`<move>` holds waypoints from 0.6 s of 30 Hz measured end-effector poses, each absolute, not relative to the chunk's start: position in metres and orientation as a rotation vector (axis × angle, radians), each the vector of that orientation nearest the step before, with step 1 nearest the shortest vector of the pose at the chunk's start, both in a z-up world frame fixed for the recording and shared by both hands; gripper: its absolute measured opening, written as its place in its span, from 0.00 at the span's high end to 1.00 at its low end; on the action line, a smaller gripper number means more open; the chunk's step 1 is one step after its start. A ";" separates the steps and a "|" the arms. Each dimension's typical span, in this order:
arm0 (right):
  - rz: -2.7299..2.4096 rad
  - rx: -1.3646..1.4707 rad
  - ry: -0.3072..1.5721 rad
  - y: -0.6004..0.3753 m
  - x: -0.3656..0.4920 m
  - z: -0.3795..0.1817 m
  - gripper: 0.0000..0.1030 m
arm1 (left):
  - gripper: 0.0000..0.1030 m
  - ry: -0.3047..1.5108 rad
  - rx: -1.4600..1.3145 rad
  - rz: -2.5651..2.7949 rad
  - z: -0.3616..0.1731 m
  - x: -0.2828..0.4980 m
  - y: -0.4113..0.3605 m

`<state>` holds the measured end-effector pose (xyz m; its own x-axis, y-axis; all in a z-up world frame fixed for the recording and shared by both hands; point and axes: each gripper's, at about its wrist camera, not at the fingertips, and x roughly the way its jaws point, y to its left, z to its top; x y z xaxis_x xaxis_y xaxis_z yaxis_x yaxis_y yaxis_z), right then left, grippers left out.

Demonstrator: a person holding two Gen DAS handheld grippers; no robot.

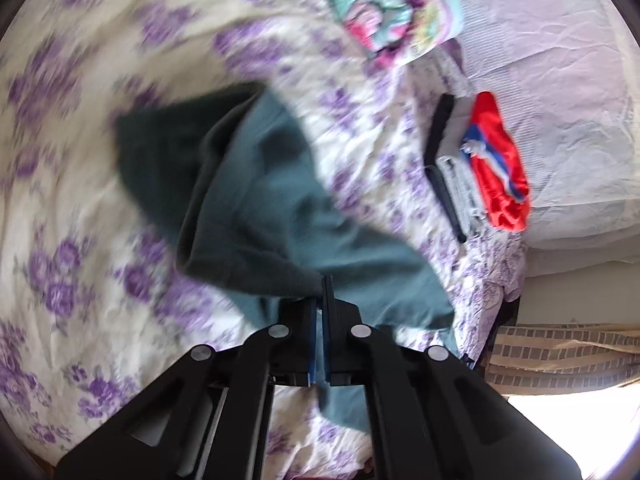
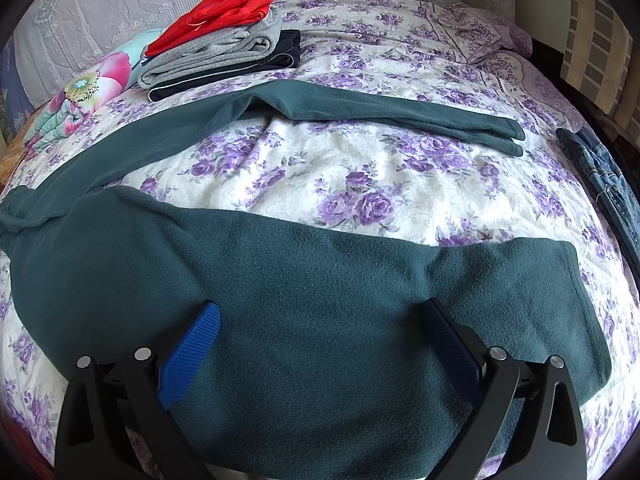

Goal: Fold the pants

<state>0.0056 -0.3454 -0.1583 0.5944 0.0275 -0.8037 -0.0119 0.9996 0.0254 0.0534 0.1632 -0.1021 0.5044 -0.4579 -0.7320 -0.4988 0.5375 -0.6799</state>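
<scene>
Dark green pants point(image 2: 320, 280) lie spread on a purple-flowered bedspread point(image 2: 360, 176), one leg near me and the other leg point(image 2: 380, 112) stretched farther back toward the right. My right gripper point(image 2: 322, 320) is open wide just above the near leg, the fabric lying between its blue pads point(image 2: 200, 340). In the blurred left wrist view, my left gripper point(image 1: 323, 286) is shut, pinching a raised fold of the pants point(image 1: 260, 184) at its tips, and the cloth hangs away from them.
A stack of folded clothes point(image 2: 224, 40), red on grey on black, sits at the back left, also visible as the stack point(image 1: 480, 160). A bright floral folded cloth point(image 2: 88, 92) lies beside it. Blue jeans point(image 2: 600, 168) lie at the bed's right edge. Pillows point(image 2: 120, 0) line the back.
</scene>
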 end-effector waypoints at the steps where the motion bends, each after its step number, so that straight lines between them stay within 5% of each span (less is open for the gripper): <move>1: 0.023 0.018 0.934 -0.346 0.006 -0.158 0.03 | 0.99 1.088 -1.036 0.016 -0.094 0.062 0.163; 12: 0.024 0.019 0.933 -0.346 0.005 -0.158 0.03 | 0.99 0.934 -0.808 0.043 -0.029 0.205 0.171; 18: 0.024 0.019 0.933 -0.346 0.005 -0.159 0.03 | 0.99 0.989 -0.826 0.183 -0.068 0.249 0.194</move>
<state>0.0052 -0.3456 -0.1586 0.5951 0.0288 -0.8031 -0.0120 0.9996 0.0269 0.2490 0.1941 -0.0681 0.5617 -0.2184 -0.7980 -0.4892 0.6902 -0.5332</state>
